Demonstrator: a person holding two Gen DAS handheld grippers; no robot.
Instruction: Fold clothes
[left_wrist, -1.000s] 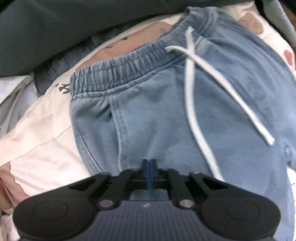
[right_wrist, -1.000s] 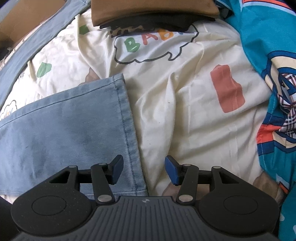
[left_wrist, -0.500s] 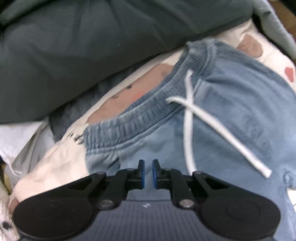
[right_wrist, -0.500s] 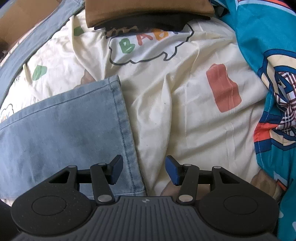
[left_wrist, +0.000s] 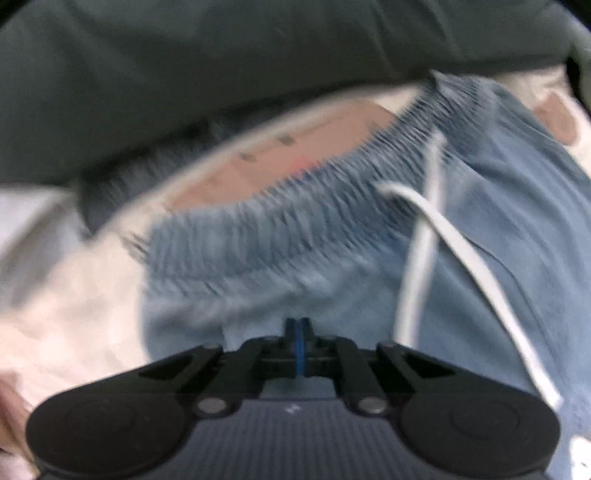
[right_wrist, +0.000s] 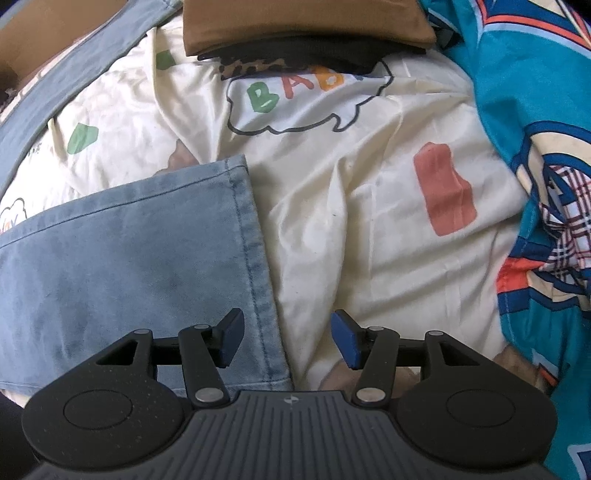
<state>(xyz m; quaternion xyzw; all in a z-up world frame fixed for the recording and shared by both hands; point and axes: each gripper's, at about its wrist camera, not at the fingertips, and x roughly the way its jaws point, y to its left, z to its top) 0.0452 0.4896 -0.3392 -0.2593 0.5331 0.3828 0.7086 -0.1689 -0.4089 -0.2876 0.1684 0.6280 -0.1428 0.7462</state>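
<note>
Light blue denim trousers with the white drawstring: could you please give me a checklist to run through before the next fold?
1. Left gripper closed near the elastic waistband: ok, pads together, but whether fabric is pinched: cannot tell.
2. Right gripper ready to grasp: ok, open, straddling the stitched leg hem.
3. Right gripper holding the hem: not ok, nothing between the pads.
4. Light blue denim trousers leg lying flat on the cream printed bedsheet: ok.
5. White drawstring tucked away: not ok, loose across the front.
6. Left view sharp enough to judge: not ok, blurred.
</note>
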